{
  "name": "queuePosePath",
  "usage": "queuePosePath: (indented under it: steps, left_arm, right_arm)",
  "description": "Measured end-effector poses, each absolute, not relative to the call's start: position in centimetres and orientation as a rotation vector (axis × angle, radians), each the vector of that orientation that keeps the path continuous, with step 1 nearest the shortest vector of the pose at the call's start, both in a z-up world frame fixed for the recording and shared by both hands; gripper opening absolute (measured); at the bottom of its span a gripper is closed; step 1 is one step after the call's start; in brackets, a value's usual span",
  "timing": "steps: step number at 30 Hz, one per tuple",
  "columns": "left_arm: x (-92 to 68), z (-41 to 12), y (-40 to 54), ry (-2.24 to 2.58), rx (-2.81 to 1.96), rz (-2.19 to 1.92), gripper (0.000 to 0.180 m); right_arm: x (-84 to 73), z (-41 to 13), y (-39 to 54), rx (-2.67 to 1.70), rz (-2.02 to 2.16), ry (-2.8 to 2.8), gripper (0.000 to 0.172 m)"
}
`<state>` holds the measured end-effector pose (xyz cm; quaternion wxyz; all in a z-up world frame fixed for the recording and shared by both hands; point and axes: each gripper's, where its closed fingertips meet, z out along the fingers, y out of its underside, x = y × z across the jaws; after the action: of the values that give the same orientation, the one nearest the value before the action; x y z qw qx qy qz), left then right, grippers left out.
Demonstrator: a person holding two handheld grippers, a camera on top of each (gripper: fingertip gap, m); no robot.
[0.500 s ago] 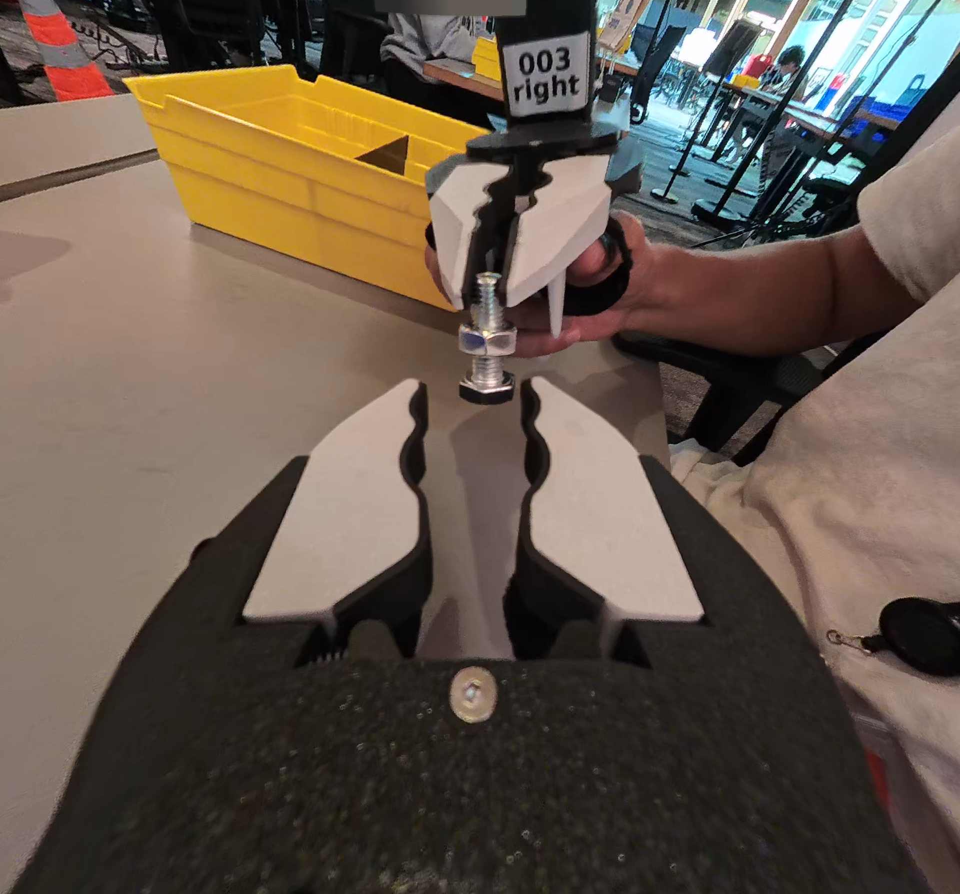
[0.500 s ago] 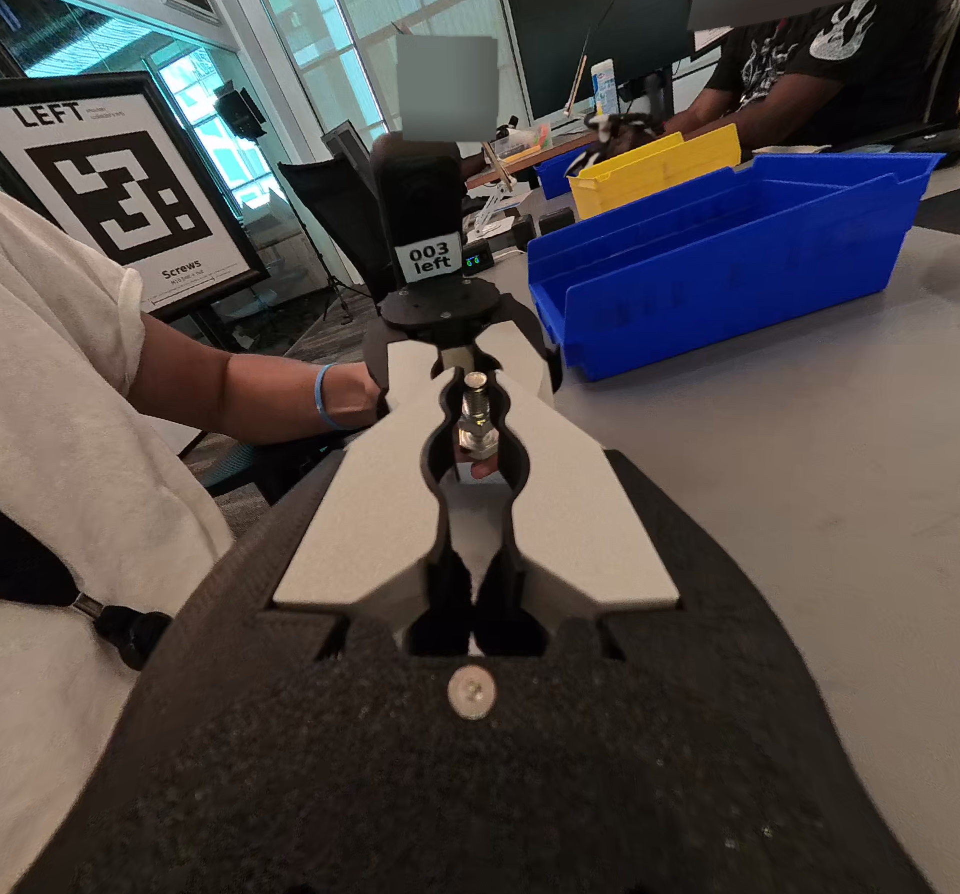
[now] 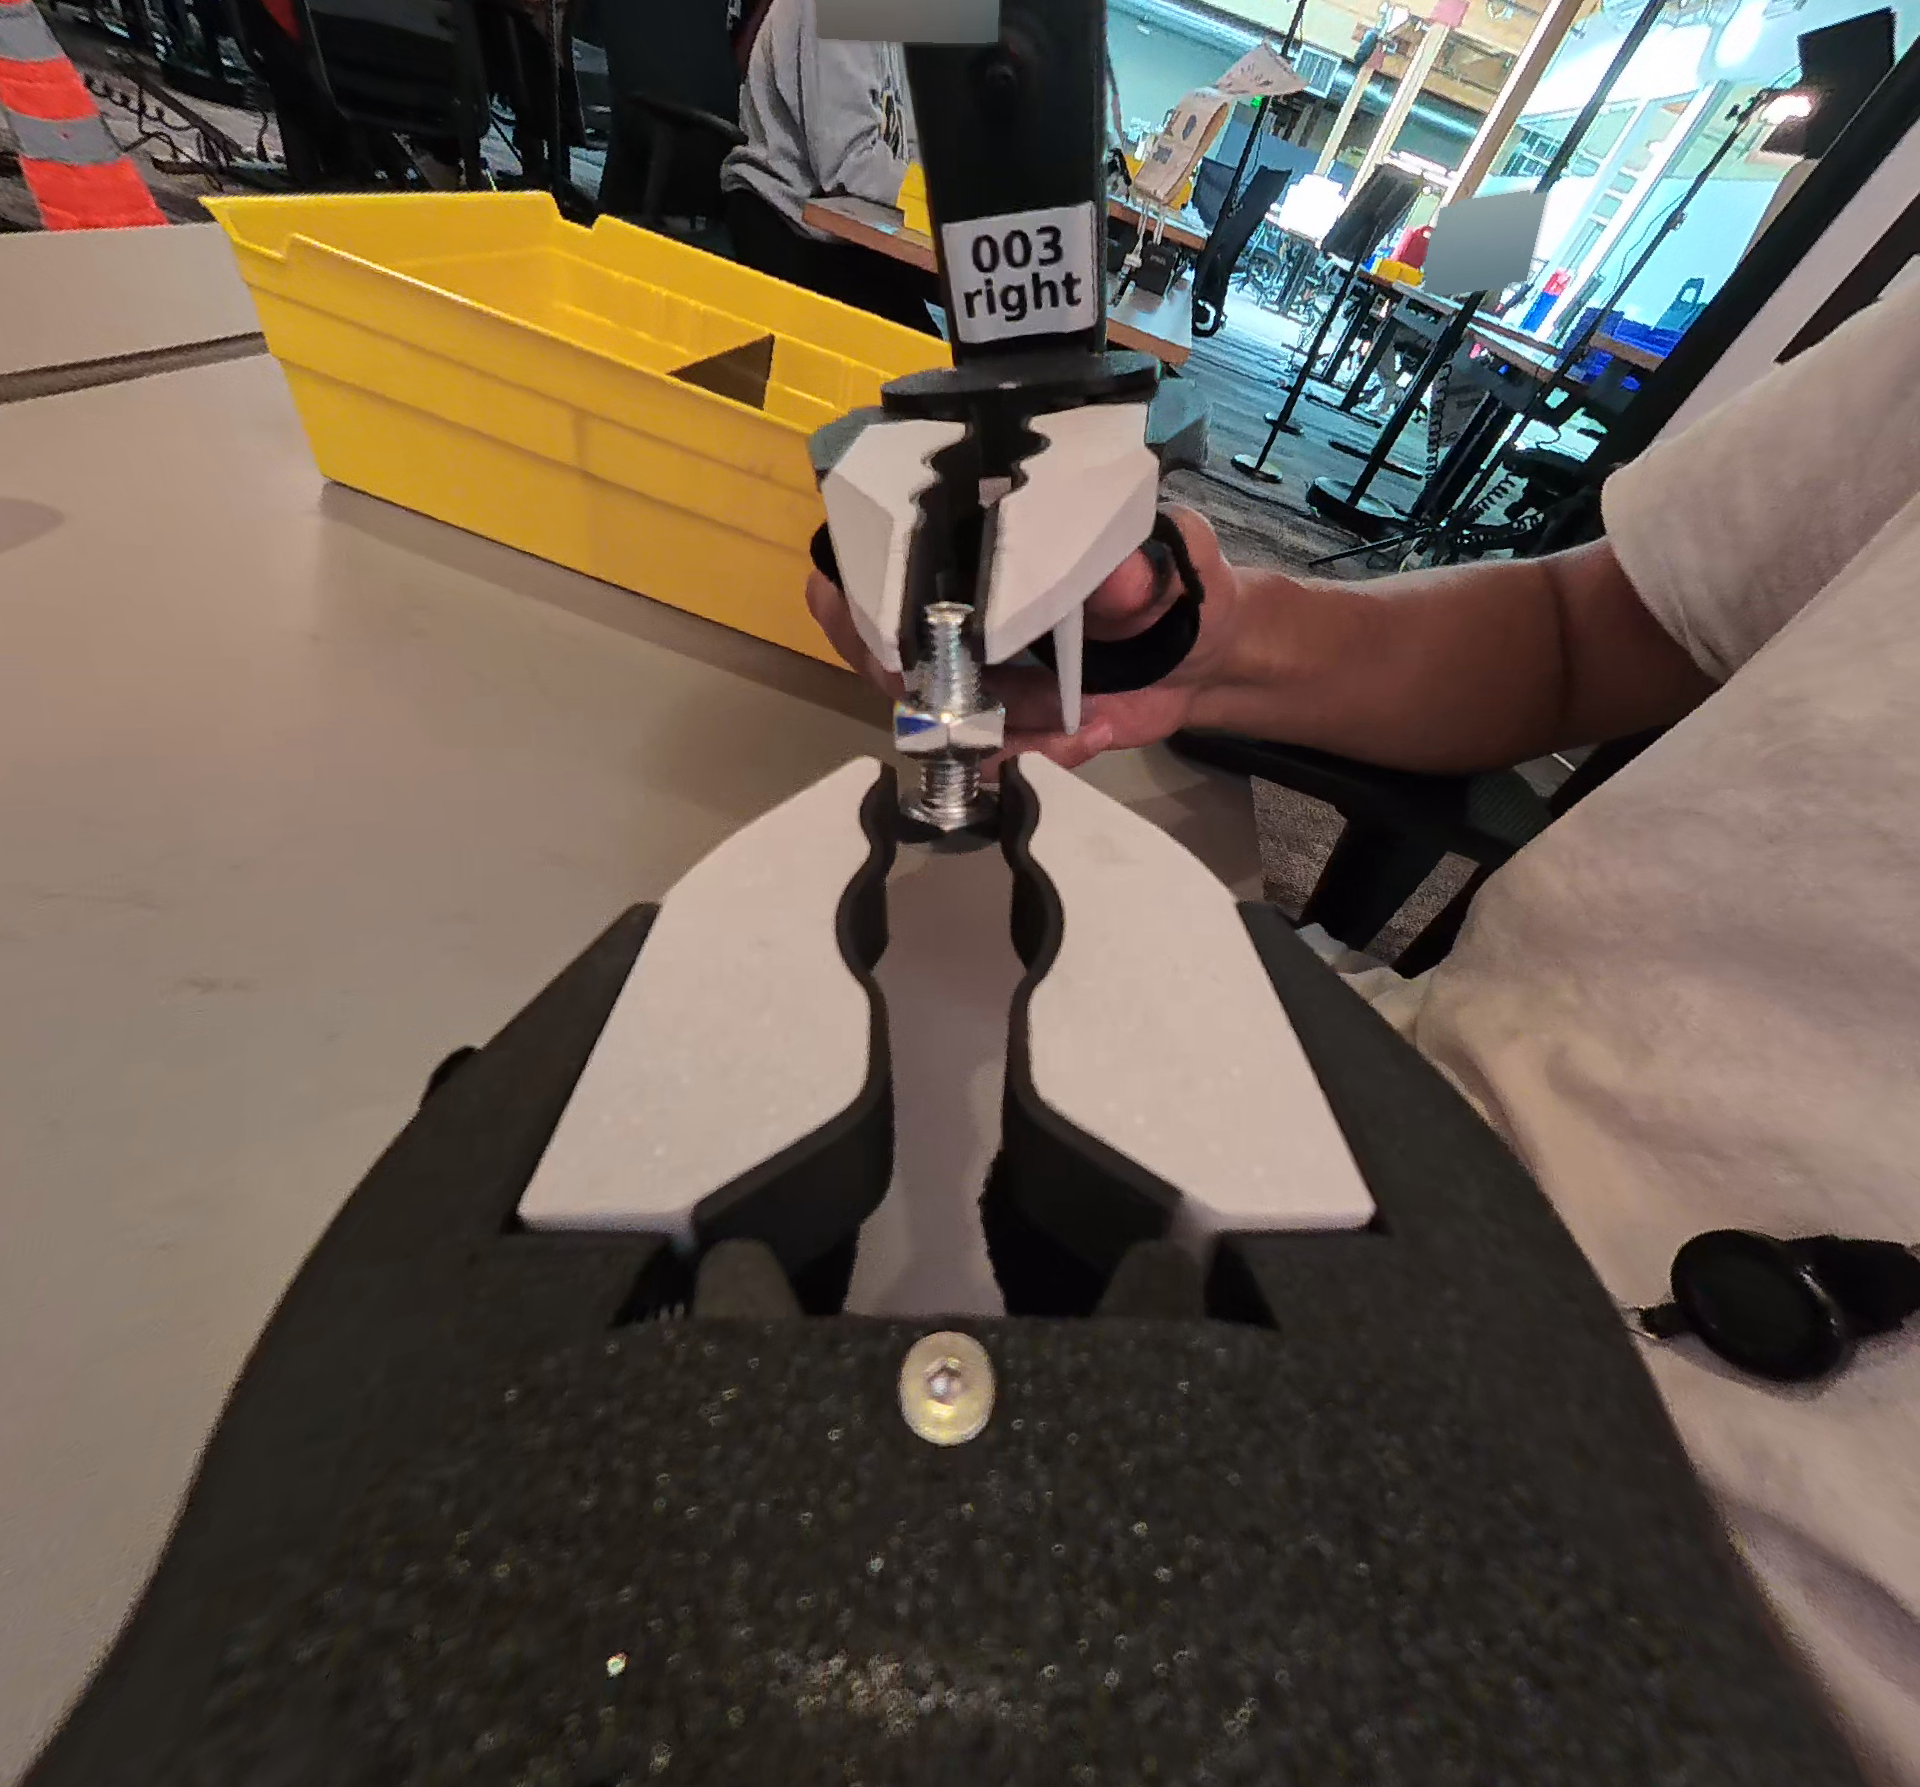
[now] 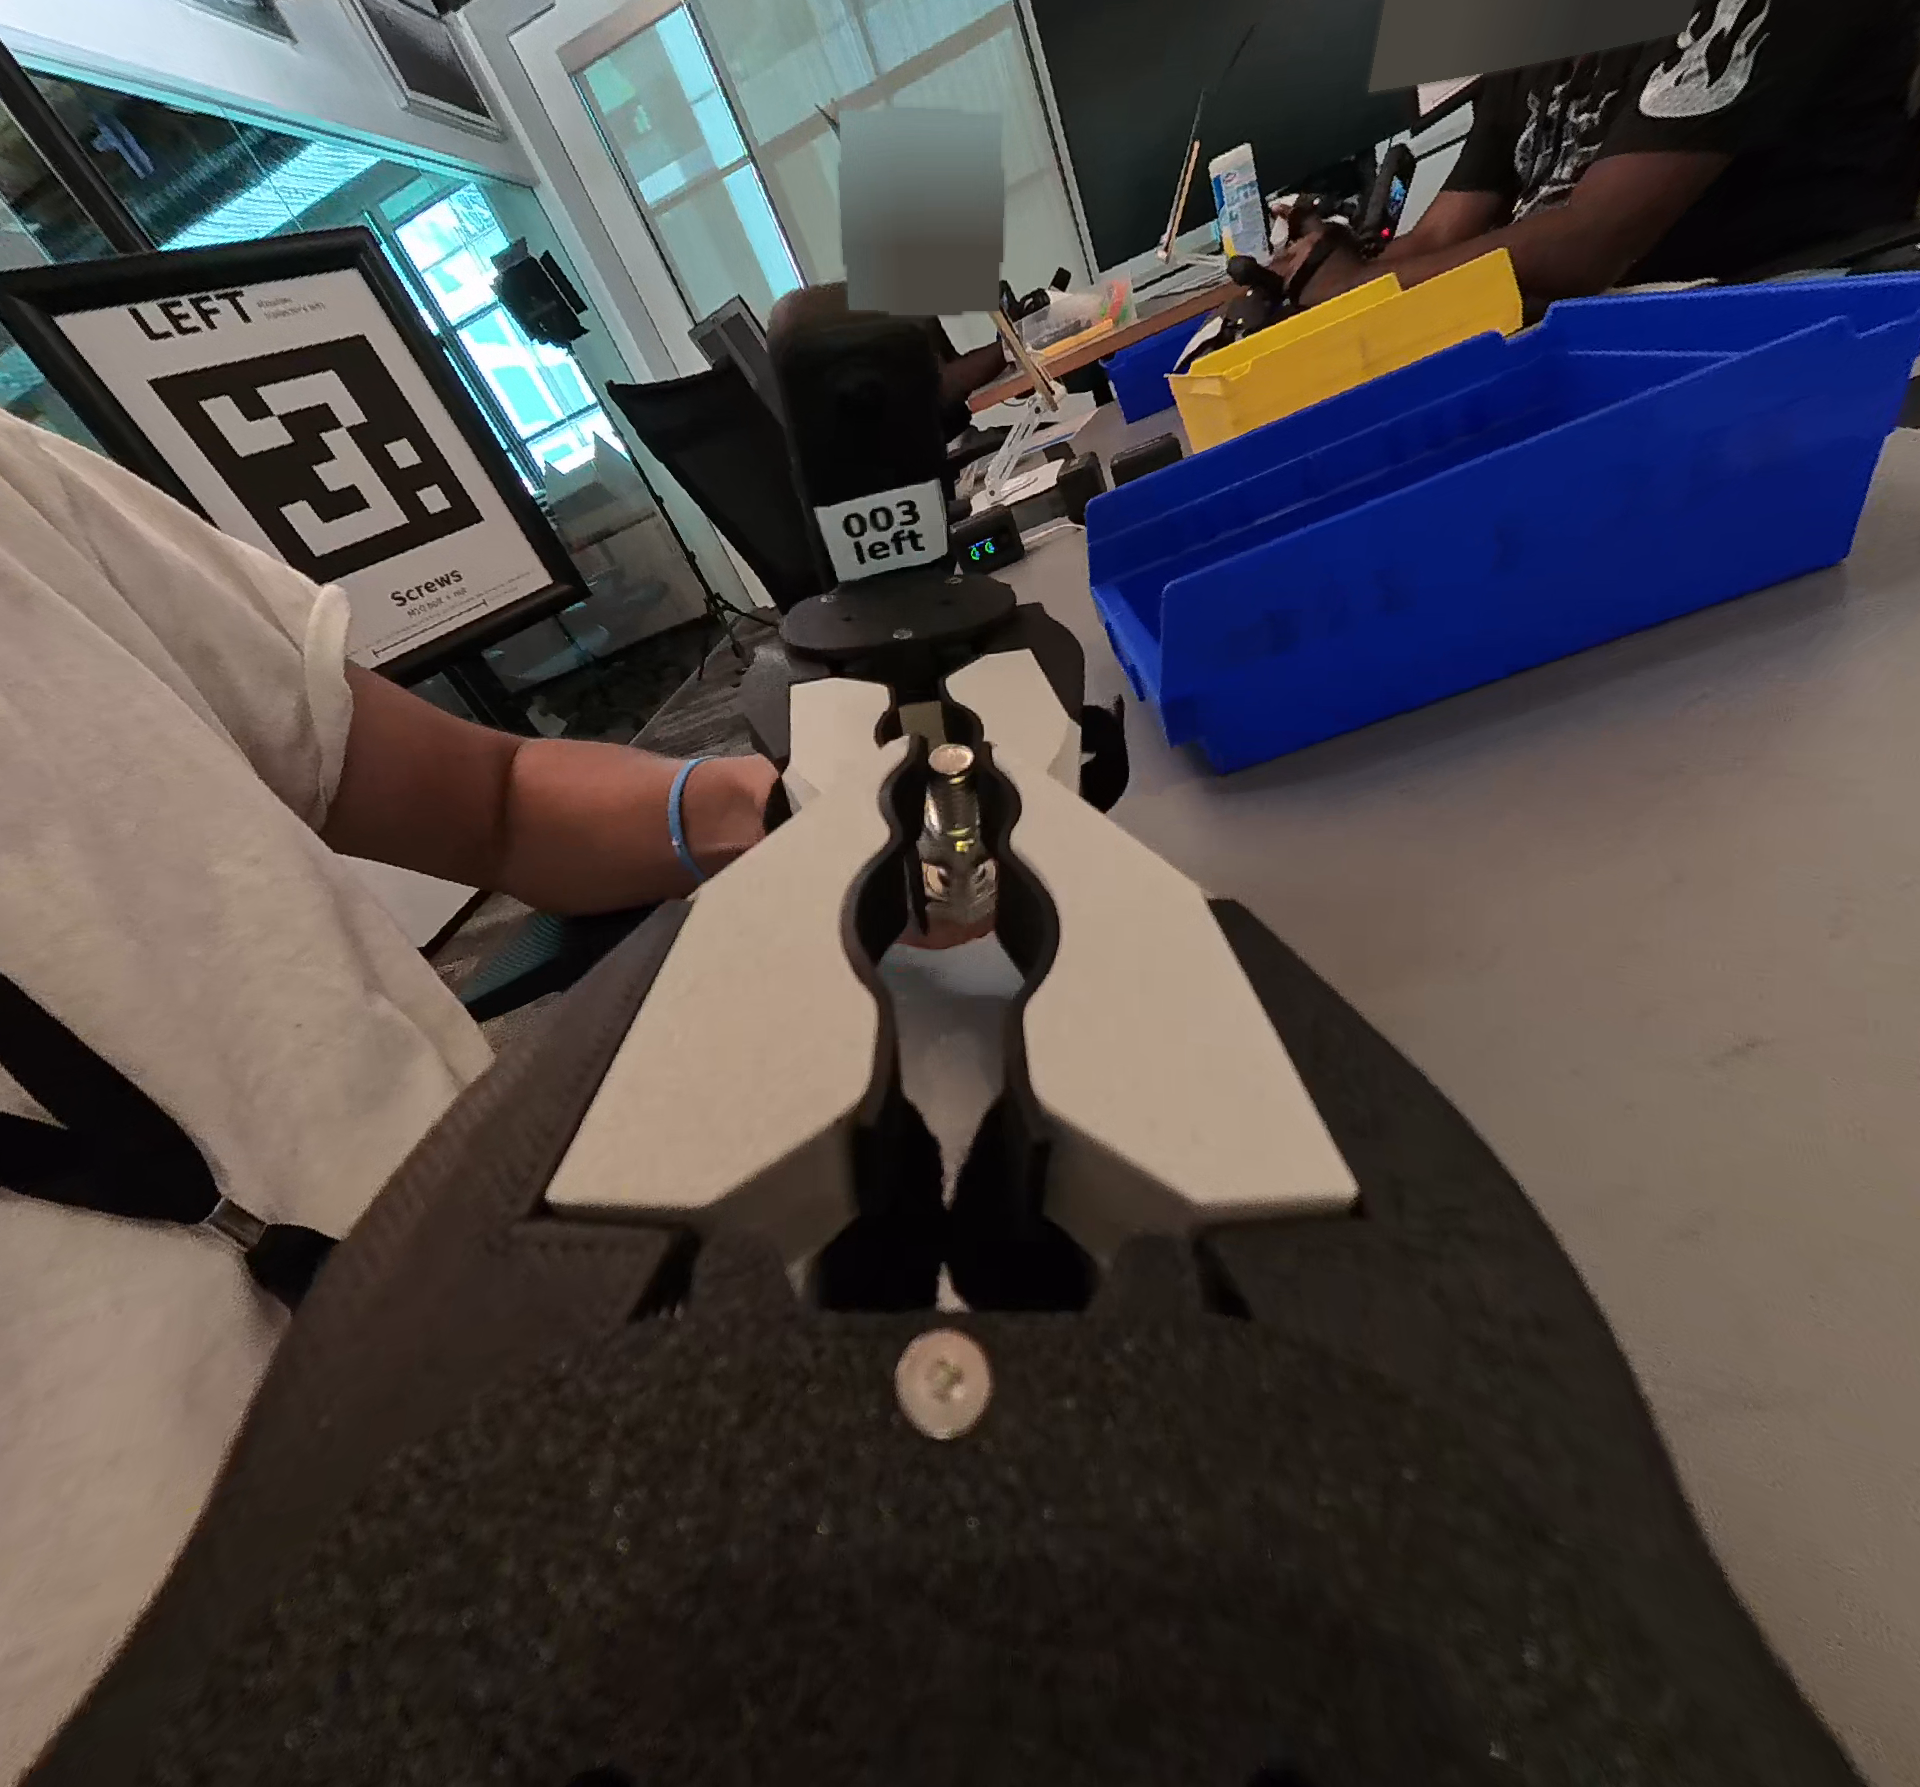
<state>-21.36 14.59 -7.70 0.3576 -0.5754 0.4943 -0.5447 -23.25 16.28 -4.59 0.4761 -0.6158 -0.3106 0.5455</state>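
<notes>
Both | left tongs (image 3: 943, 807) on bolt (image 3: 943, 698) head | right tongs (image 4: 951, 828) clamp shank (narrow gaps)

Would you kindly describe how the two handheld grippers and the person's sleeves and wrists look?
Both the left gripper and right gripper have a speckled black body, a silver screw and white fingers with wavy black pads. Each carries a white label on a black post. The person wears white short sleeves and a blue wristband.

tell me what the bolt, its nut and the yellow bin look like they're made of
Bolt: bright plated steel, judging by its mirror-like silver threads. Nut: the same shiny metal, its flat faces throwing sharp reflections. Yellow bin: moulded plastic with a smooth, slightly glossy finish, going by the even colour and ribbed walls. The exact metal or plating cannot be told.
</notes>
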Motion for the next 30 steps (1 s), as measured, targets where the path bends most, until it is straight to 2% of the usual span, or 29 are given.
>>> queuePosePath:
  steps: [14, 23, 24, 27, 30]
  left_arm:
    - [-21.4, -7.0, 14.4, 1.259, -1.447, -1.411, 0.022]
    - [-21.6, -6.9, 15.0, 1.236, -1.463, -1.375, 0.018]
    - [-21.7, -6.8, 15.3, 1.219, -1.468, -1.364, 0.018]
    - [-22.2, -6.7, 16.9, 1.113, -1.515, -1.357, 0.018]
    - [-22.6, -6.9, 18.1, 1.043, -1.557, -1.37, 0.017]
  right_arm:
    - [-22.6, -3.5, 16.3, -1.46, 1.364, -0.741, 0.008]
    - [-22.5, -3.5, 16.7, -1.453, 1.345, -0.7, 0.009]
    - [-22.4, -3.6, 16.9, -1.446, 1.315, -0.687, 0.012]
    - [-22.3, -3.8, 17.6, -1.428, 1.232, -0.635, 0.047]
    - [-22.9, -3.7, 17.3, -1.407, 1.225, -0.615, 0.054]
